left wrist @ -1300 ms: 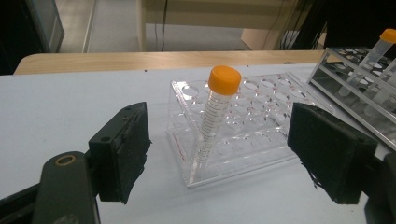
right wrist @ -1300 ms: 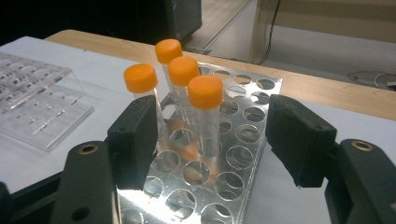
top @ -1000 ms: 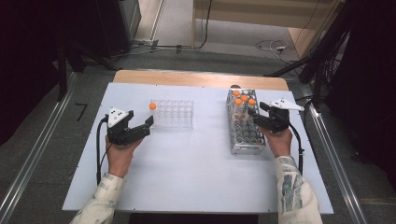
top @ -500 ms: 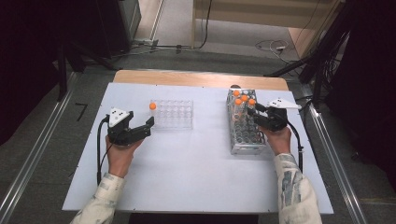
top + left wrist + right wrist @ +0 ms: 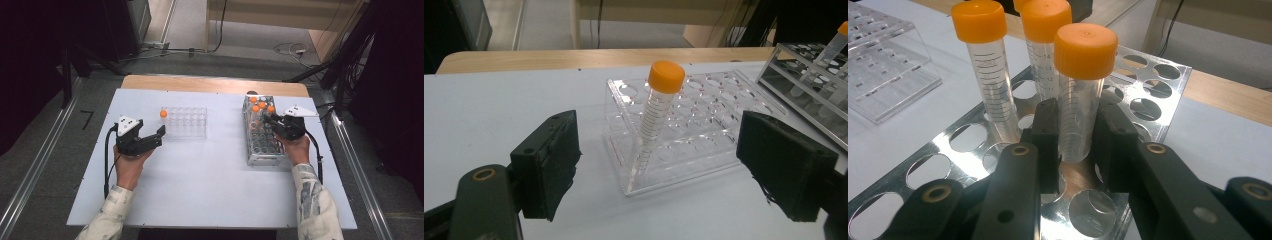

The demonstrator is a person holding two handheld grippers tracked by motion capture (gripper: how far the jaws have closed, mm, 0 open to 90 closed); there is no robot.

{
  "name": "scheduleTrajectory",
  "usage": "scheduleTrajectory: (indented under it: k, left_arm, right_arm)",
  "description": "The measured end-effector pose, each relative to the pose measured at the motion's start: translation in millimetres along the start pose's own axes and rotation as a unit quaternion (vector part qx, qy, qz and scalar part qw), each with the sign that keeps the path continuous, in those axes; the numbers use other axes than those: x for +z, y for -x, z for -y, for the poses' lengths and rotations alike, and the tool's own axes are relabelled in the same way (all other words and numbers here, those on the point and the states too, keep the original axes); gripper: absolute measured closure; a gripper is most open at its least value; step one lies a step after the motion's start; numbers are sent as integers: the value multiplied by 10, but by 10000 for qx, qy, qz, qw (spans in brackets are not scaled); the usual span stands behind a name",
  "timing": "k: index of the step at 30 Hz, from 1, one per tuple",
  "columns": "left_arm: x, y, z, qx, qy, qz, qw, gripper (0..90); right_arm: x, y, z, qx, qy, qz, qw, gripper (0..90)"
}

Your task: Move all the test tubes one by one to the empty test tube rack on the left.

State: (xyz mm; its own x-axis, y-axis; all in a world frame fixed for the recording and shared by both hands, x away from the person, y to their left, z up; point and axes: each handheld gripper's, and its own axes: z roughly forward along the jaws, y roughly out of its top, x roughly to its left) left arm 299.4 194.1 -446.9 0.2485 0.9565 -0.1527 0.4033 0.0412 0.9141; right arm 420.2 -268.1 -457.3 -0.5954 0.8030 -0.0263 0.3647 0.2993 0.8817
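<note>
Orange-capped tube (image 5: 1081,95) stands in the metal rack (image 5: 1153,107) at centre frame as our right claw (image 5: 1078,135), jaws just closed, clamps its clear body. At lower left of the high view, our left claw (image 5: 150,137) gapes wide on the tabletop (image 5: 210,170) before the clear rack (image 5: 185,122).

— What is found at the left of the high view?
— A clear rack (image 5: 186,122) is set on the desk (image 5: 210,190), one tube (image 5: 163,115) at its left end.
— And right of centre?
— A metal rack (image 5: 260,145) is placed there, three tubes (image 5: 262,106) kept at its far end.
</note>
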Motion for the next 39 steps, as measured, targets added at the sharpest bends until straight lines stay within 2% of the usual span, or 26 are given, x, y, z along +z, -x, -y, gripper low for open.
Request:
scheduleTrajectory:
  k: [13, 28, 34, 39]
  left_arm:
    - [-1, 4, 0, -5, -9, 15, 10000, 174]
    - [-20, 6, -5, 2, 17, 30, 10000, 175]
    - [-31, 14, -9, 25, 32, 35, 10000, 175]
    - [-38, 22, -12, 27, 50, 50, 10000, 174]
  right_arm:
    - [-115, 13, -126, 68, 250, -50, 9997, 714]
    - [-342, -25, -337, -32, 605, -12, 9982, 719]
    - [-436, -61, -378, -6, 651, -26, 9979, 720]
    - [-492, -145, -398, -63, 625, -59, 9980, 720]
